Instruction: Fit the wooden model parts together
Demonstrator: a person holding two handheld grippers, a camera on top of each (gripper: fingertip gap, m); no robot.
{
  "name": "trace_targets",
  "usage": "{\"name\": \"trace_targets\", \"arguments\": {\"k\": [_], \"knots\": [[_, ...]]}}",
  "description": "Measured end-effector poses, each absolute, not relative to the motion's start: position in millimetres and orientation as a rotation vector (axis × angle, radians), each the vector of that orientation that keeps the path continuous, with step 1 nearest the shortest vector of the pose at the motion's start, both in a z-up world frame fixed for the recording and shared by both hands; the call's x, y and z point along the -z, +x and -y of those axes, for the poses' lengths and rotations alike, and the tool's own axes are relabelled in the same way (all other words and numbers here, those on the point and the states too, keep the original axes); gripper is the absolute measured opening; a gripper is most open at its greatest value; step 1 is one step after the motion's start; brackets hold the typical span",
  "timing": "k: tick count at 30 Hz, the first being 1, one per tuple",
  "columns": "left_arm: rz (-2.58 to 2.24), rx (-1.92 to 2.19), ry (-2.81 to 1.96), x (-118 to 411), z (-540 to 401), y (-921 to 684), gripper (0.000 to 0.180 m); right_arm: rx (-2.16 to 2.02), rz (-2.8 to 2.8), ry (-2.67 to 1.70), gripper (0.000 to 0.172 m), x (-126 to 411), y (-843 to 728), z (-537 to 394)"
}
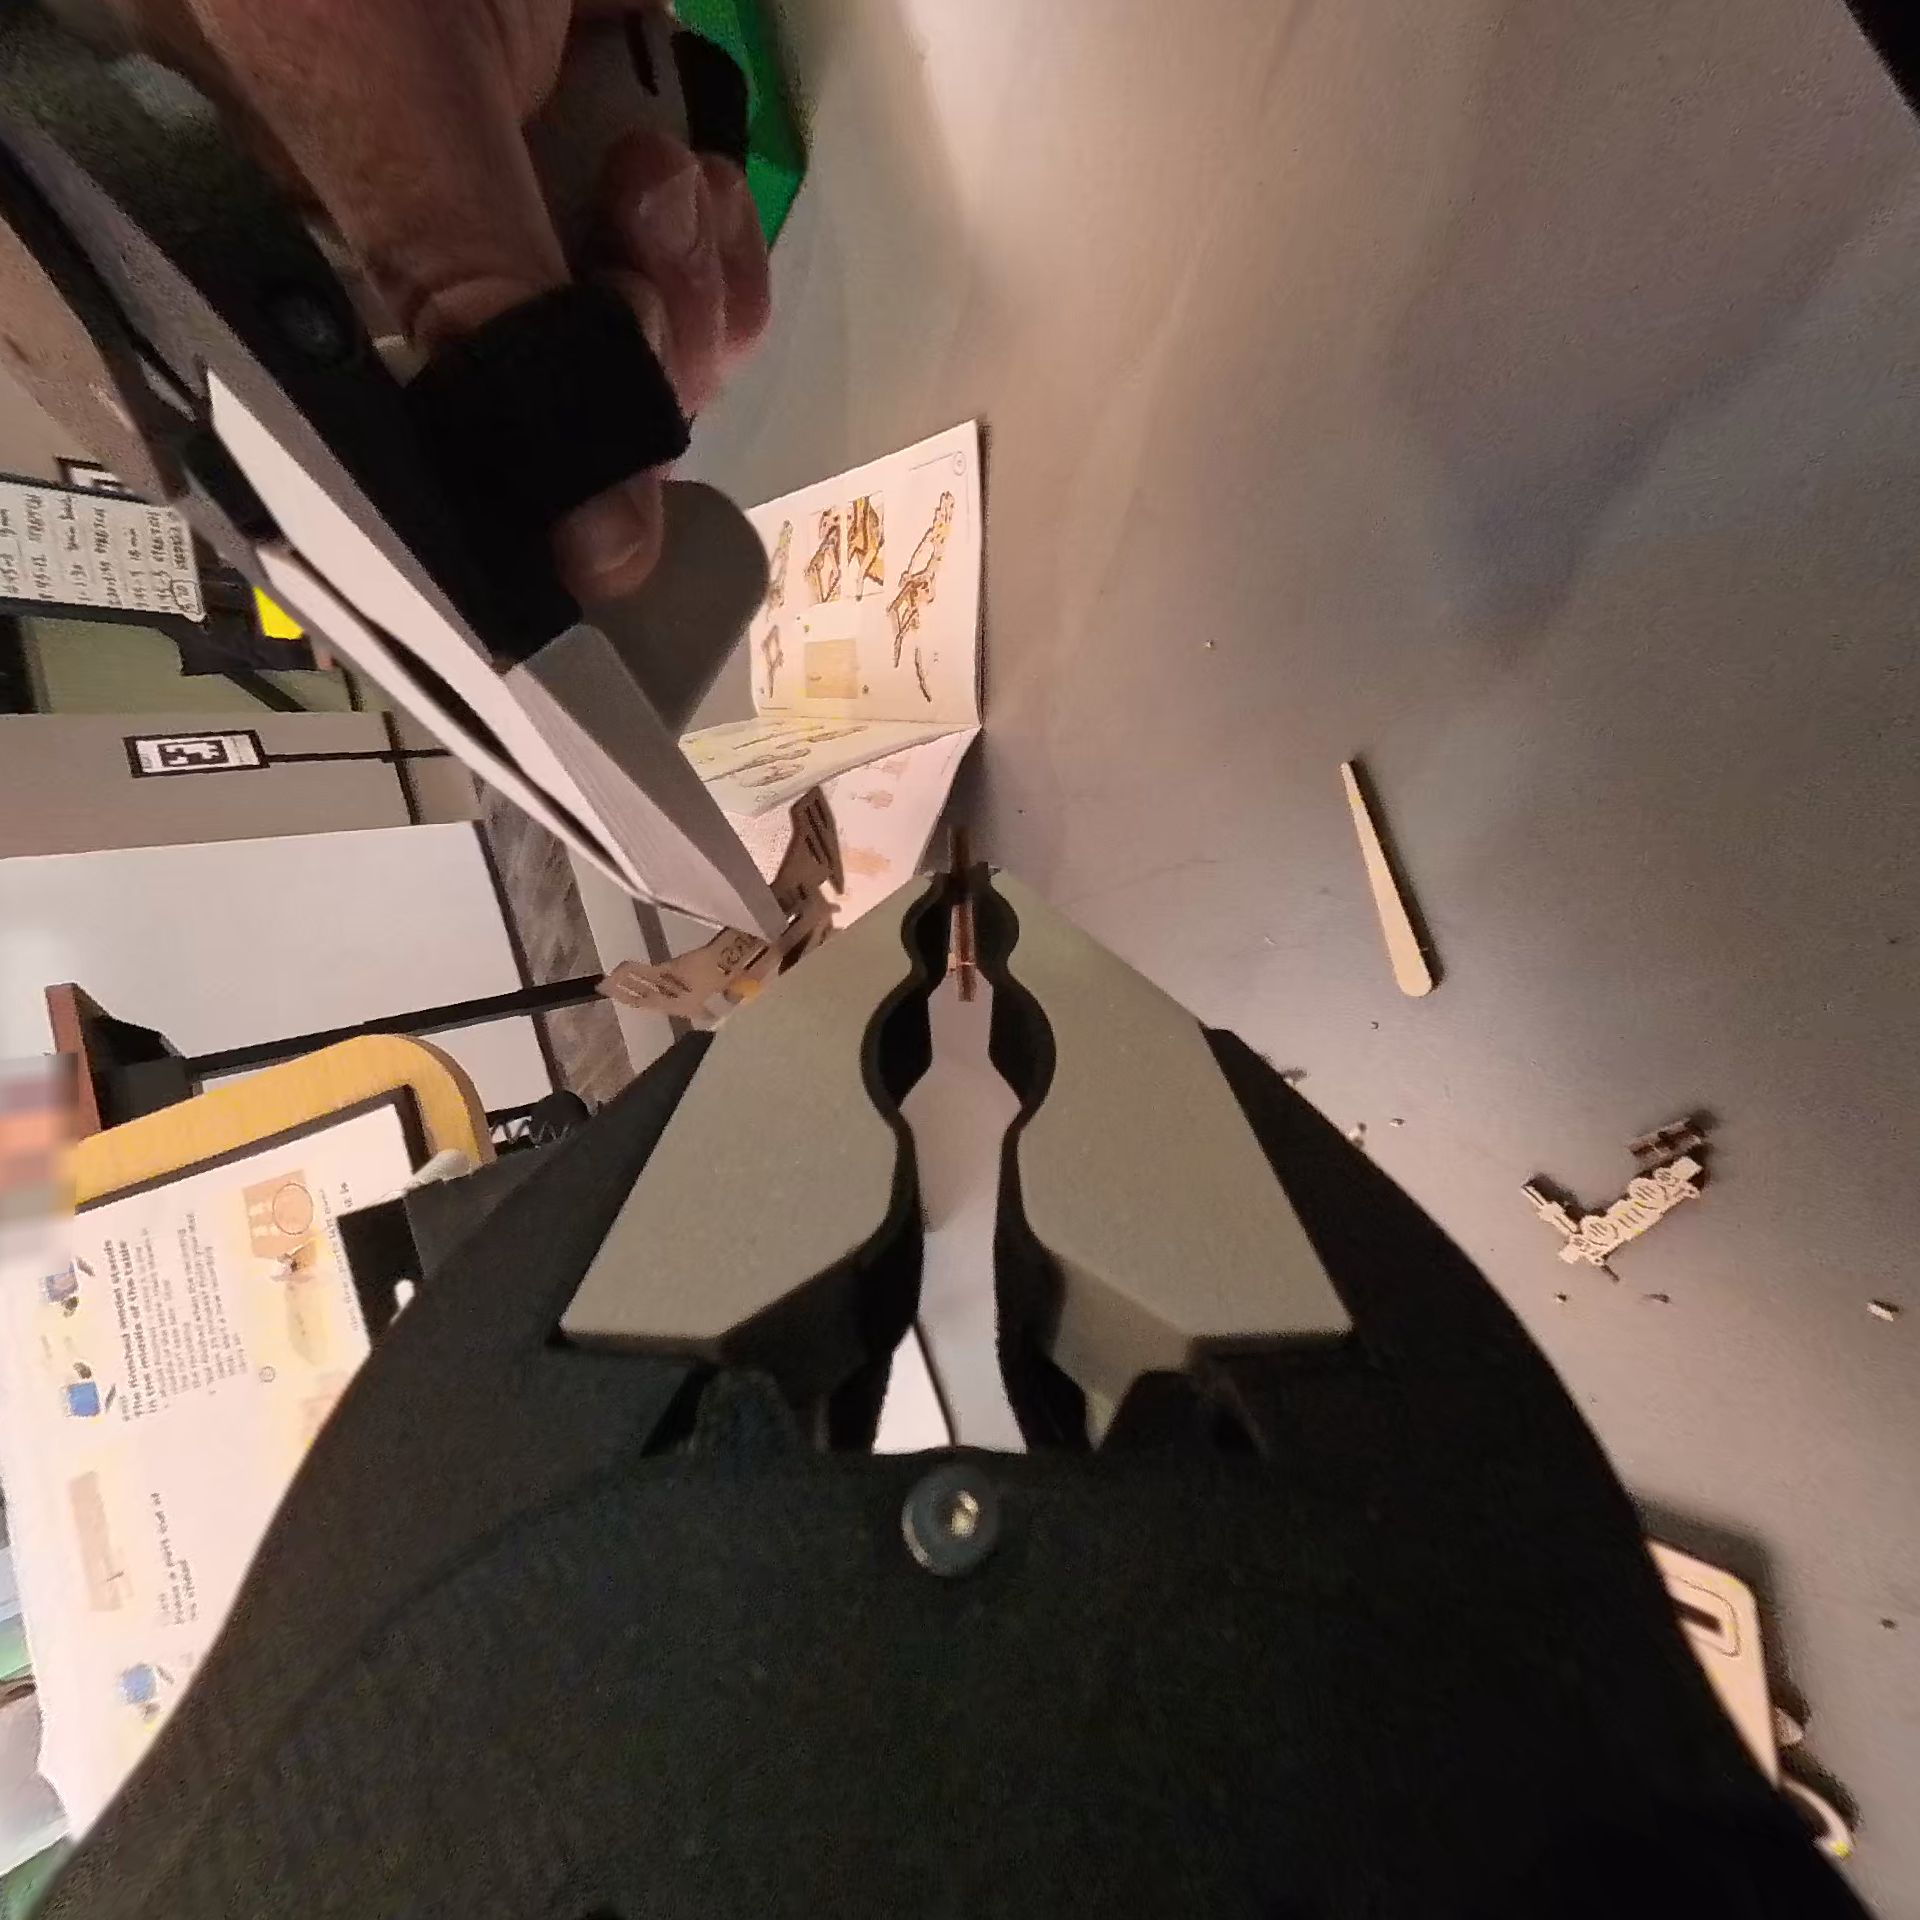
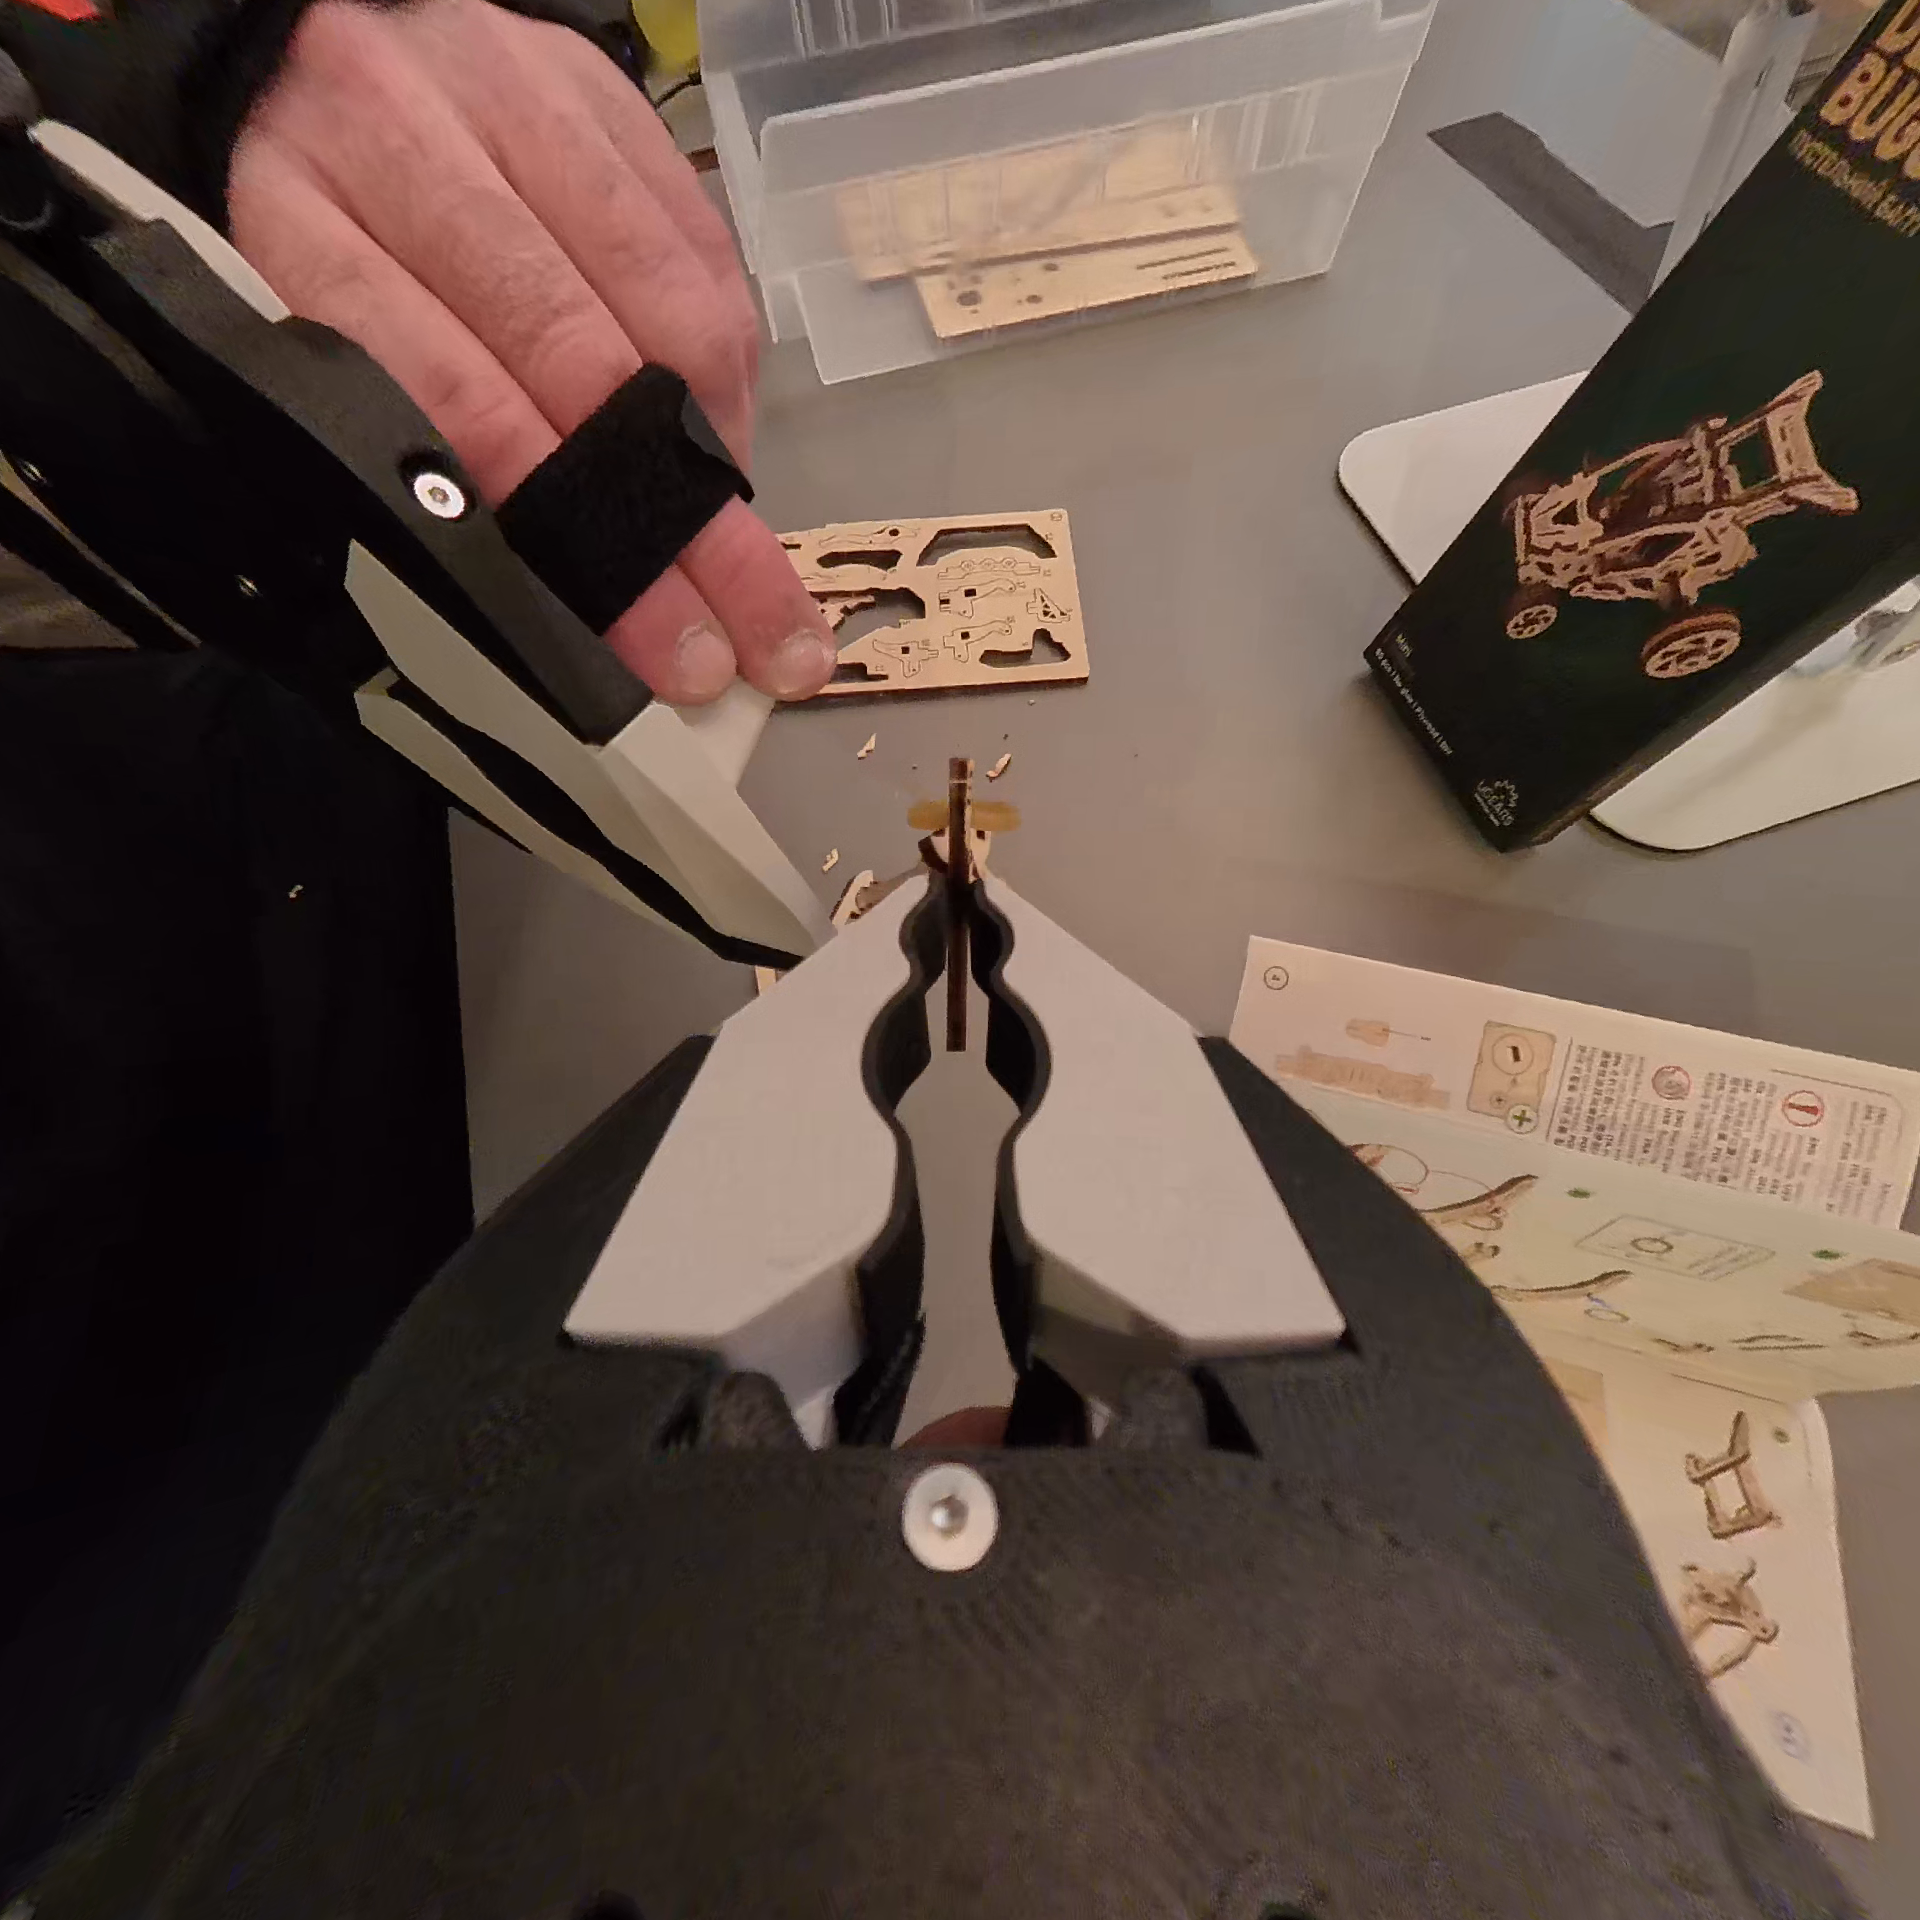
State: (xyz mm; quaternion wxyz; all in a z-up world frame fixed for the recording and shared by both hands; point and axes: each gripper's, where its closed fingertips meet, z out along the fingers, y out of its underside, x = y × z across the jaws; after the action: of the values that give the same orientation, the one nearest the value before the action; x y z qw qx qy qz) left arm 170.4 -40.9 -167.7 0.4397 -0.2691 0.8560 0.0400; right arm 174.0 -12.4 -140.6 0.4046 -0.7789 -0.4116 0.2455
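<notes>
- While both grippers meet at mid-frame, we judge the fitting under way, not finished: two parts are held close, their joint hidden.
- Our left gripper (image 1: 961, 914) is closed on a thin wooden piece (image 1: 964, 951) held edge-on.
- Our right gripper (image 2: 956, 904) likewise clamps a dark-edged wooden part (image 2: 957, 935).
- Only the right wrist view shows the punched parts sheet (image 2: 966, 603), clear bin (image 2: 1039, 177) and kit box (image 2: 1683, 499), upper frame.
- Only the left wrist view shows a loose wooden stick (image 1: 1387, 883) and a small sub-assembly (image 1: 1621, 1205) at right.
</notes>
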Motion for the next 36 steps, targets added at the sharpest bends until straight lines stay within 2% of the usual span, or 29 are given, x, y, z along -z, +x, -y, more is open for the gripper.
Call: {"name": "trace_targets", "arguments": {"k": [1, 15, 36], "knots": [[-2.129, -0.099, -0.662, 167.1, 41.4, 170.6, 0.002, -0.606, 1.054, -1.958, 0.001, 139.9, 173.9, 12.6], [-2.131, -0.077, -0.652, 160.0, 41.0, 170.1, 0.002, -0.297, 1.211, -1.842, 0.001, 139.9, 178.7, 11.2], [-2.153, -0.087, -0.606, 158.5, 41.2, 172.6, 0.002, -0.076, 1.351, -1.842, 0.001, 142.5, 183.7, 9.3]]}}
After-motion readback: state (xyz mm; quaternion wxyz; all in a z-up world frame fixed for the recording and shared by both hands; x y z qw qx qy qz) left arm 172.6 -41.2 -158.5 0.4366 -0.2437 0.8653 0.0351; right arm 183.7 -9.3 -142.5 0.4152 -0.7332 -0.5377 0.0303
